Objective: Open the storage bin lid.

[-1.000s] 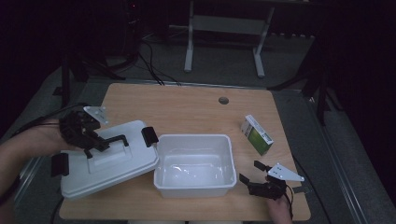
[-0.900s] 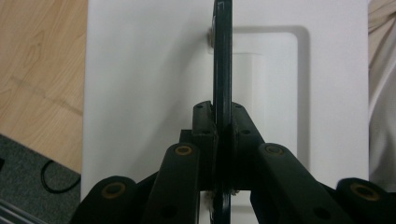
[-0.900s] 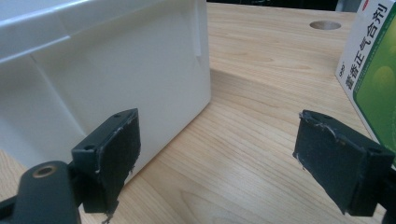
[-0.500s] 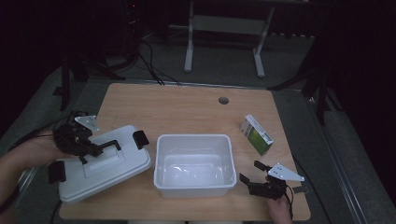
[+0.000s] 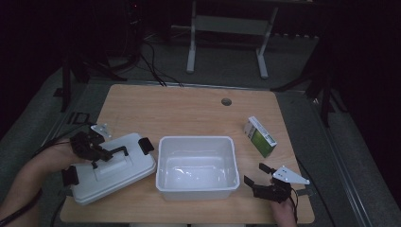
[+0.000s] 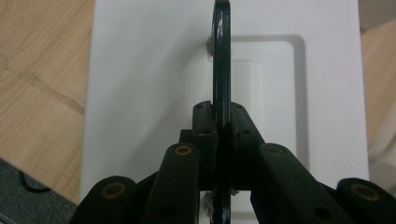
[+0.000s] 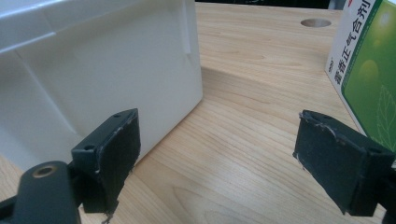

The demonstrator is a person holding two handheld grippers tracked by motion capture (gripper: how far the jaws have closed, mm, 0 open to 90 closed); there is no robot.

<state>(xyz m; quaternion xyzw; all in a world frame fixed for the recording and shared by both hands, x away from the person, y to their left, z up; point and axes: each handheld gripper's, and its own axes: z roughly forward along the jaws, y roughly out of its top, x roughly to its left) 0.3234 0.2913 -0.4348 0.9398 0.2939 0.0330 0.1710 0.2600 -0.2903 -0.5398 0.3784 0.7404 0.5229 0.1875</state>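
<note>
A white lid (image 5: 113, 168) with black clips and a dark handle (image 5: 113, 152) lies at the table's front left, beside the open white bin (image 5: 196, 166). My left gripper (image 5: 97, 152) is shut on the lid's handle (image 6: 221, 60), whose thin bar runs up between the closed jaws over the white lid (image 6: 140, 93). My right gripper (image 5: 259, 177) stands open near the front right edge, nothing between its pads (image 7: 114, 149). The bin's wall (image 7: 107, 70) is left of it, a green and white box (image 7: 369, 70) to its right.
The green and white box (image 5: 260, 137) stands right of the bin. A round hole (image 5: 226, 101) sits in the wooden table top (image 5: 189, 111) at the back. Dark floor, cables and a metal stand lie beyond the table.
My left gripper has come down and toward the table's left front with the lid, which now rests flat beside the bin. The right gripper has stayed put.
</note>
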